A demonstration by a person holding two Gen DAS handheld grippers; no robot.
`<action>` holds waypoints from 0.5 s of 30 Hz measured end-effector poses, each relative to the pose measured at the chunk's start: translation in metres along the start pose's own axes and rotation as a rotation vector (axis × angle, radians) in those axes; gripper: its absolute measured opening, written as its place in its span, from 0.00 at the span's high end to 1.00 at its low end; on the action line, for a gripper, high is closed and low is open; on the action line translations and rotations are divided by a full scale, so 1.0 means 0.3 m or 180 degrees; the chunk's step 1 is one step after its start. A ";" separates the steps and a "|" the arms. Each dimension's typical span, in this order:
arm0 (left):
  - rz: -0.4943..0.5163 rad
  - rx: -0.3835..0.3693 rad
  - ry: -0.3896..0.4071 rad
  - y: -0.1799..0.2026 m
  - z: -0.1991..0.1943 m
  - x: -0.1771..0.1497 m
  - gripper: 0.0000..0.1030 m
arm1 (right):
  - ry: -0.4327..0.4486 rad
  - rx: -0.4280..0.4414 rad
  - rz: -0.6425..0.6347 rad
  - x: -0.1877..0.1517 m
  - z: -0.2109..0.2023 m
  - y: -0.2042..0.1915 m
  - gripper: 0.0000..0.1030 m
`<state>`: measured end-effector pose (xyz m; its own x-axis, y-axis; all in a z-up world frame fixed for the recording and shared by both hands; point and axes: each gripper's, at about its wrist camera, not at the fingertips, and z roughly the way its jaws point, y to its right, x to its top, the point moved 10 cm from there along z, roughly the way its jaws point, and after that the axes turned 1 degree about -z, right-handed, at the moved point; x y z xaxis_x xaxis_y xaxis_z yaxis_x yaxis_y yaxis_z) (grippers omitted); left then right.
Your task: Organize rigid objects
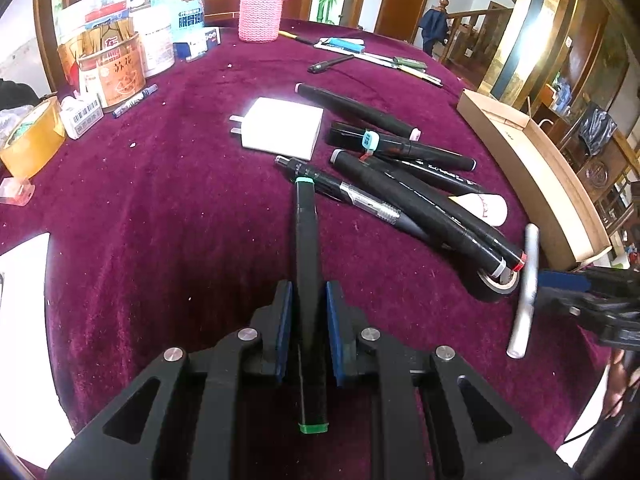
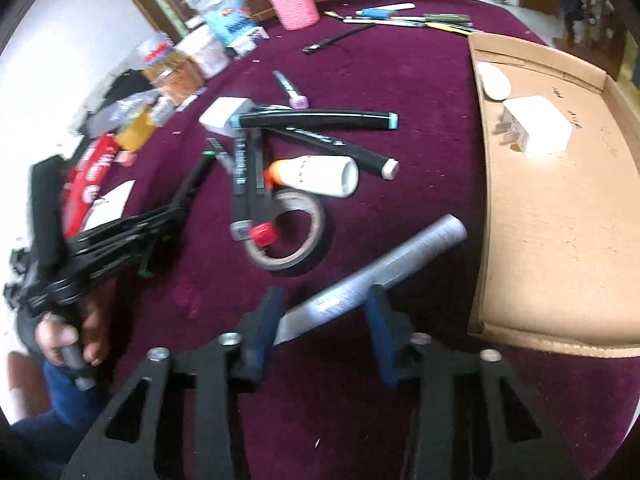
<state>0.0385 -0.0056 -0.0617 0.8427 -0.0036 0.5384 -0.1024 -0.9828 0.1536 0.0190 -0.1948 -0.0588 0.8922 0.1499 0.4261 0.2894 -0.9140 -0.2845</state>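
Left gripper: black two-finger left gripper (image 1: 307, 330) with blue pads, clenched on one black square-bodied marker with green end caps (image 1: 307, 280); the marker points away along the fingers, its far tip just beside the pile.
Right gripper: black right gripper (image 2: 326, 318) with blue pads; one silver cylindrical pen (image 2: 372, 276) lies slantwise between its fingers. The picture is blurred, so I cannot tell whether the pads press on it.
Hand: one hand (image 2: 76, 340) grips the left tool's handle, near left in the right wrist view.
Cloth: dark red plush tablecloth (image 1: 160, 200), fuzzy, dotted with pale lint.
Tape: one black roll of tape (image 2: 290, 236) with a pale inner core, flat on the cloth, marker ends resting across it.
Bottle: one small white plastic bottle with an orange tip (image 2: 316, 176), on its side, just beyond the tape.
Markers: about five black round-bodied markers (image 1: 400, 148) in a loose crossed pile at mid-table; visible caps are teal, pink, red and grey.
Charger on cloth: one white boxy plug adapter (image 1: 284, 128), left of the pile, prongs pointing left.
Tray: one shallow brown cardboard tray (image 2: 560, 240) at the right, holding one white plug adapter (image 2: 538, 130) and one white oval object (image 2: 495, 85).
Far edge: one pink knitted sleeve on a bottle (image 1: 260, 12); one row of thin pens (image 1: 380, 58) to its right; tins and boxes (image 1: 120, 64) at far left, count unclear.
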 end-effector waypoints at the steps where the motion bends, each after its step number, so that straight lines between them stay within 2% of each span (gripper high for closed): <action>1: -0.0002 -0.0005 0.0001 0.000 0.000 0.000 0.86 | 0.0021 -0.0049 -0.0027 0.003 -0.001 0.004 0.73; 3: 0.0006 -0.0006 0.0004 0.000 -0.001 -0.001 0.86 | 0.0134 -0.0260 -0.0240 0.020 -0.008 -0.012 0.76; 5: 0.0003 -0.0003 0.0001 0.000 -0.001 -0.002 0.86 | 0.0196 -0.0426 -0.0465 0.026 -0.009 -0.043 0.87; 6: 0.0006 -0.0002 0.0002 0.000 -0.001 -0.002 0.86 | 0.0211 -0.0479 -0.0586 0.028 -0.010 -0.055 1.00; 8: 0.0004 -0.0002 0.0004 0.000 -0.001 -0.002 0.86 | 0.0190 -0.0617 -0.0789 0.022 -0.012 -0.067 1.00; 11: 0.0026 0.0024 0.0007 0.003 0.000 -0.001 0.86 | 0.0102 -0.0684 -0.0755 0.022 -0.007 -0.041 1.00; 13: 0.0054 0.0065 0.0009 0.006 0.002 0.000 0.86 | 0.0030 -0.0527 -0.0491 0.024 0.013 -0.024 0.99; 15: 0.0082 0.0100 0.0009 0.009 0.003 0.001 0.86 | -0.0059 -0.0209 -0.0105 0.016 0.038 -0.003 0.99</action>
<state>0.0391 -0.0085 -0.0619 0.8384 -0.0285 0.5443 -0.1073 -0.9877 0.1135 0.0269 -0.1890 -0.0664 0.8890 0.1869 0.4181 0.2960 -0.9311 -0.2133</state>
